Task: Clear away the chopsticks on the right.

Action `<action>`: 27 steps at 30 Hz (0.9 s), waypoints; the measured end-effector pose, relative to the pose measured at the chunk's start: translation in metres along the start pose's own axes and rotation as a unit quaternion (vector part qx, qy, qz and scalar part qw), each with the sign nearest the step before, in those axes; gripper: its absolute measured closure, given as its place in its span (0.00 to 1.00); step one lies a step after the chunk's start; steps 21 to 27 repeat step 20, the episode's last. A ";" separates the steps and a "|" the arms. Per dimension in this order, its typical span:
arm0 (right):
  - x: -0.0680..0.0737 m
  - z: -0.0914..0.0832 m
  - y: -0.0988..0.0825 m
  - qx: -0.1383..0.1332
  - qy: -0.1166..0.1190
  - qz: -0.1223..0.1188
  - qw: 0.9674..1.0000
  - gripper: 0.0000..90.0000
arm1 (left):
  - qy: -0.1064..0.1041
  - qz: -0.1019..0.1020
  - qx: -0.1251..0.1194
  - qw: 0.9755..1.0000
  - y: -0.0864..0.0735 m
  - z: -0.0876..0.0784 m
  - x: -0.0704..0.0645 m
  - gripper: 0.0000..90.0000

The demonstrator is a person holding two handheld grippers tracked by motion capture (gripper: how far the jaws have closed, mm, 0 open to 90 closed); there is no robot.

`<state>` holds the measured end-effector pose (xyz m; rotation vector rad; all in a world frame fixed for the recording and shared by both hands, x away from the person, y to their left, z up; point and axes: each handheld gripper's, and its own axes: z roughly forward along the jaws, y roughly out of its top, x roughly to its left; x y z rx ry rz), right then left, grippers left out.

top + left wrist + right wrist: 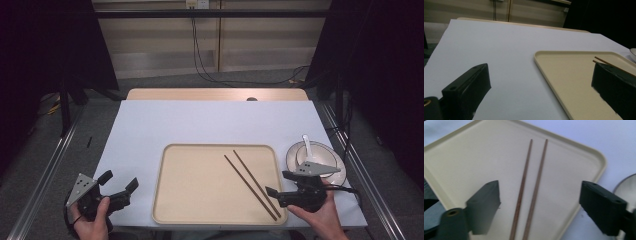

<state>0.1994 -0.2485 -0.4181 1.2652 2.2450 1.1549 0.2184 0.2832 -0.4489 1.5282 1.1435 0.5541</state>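
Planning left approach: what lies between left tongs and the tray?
Bare white table cover lies between left tongs and tray, seen in the high view.

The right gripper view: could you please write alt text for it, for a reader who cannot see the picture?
Two thin brown wooden chopsticks lie side by side, apart, on a beige rectangular plastic tray, framed between the open right gripper and its two black fingers. The tray rests on a white table surface, and a white round dish edge shows at the right.

2 chopsticks (pixel 251 184) on tray (pixel 200 200), right half; bowl (pixel 322 155) right of tray.
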 end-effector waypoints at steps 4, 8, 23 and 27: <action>-0.007 -0.009 0.001 -0.019 -0.006 0.000 1.000 0.12 | -0.001 0.000 0.000 1.000 0.000 -0.001 0.000 0.02; -0.020 -0.023 -0.001 -0.042 -0.015 0.011 0.999 0.10 | 0.001 -0.002 -0.001 1.000 -0.001 -0.003 0.001 0.02; -0.064 -0.064 -0.044 -0.086 -0.052 0.066 0.993 0.10 | 0.001 0.000 0.003 1.000 -0.001 -0.004 0.001 0.02; -0.064 -0.064 -0.044 -0.086 -0.052 0.066 0.993 0.10 | 0.001 0.000 0.003 1.000 -0.001 -0.004 0.001 0.02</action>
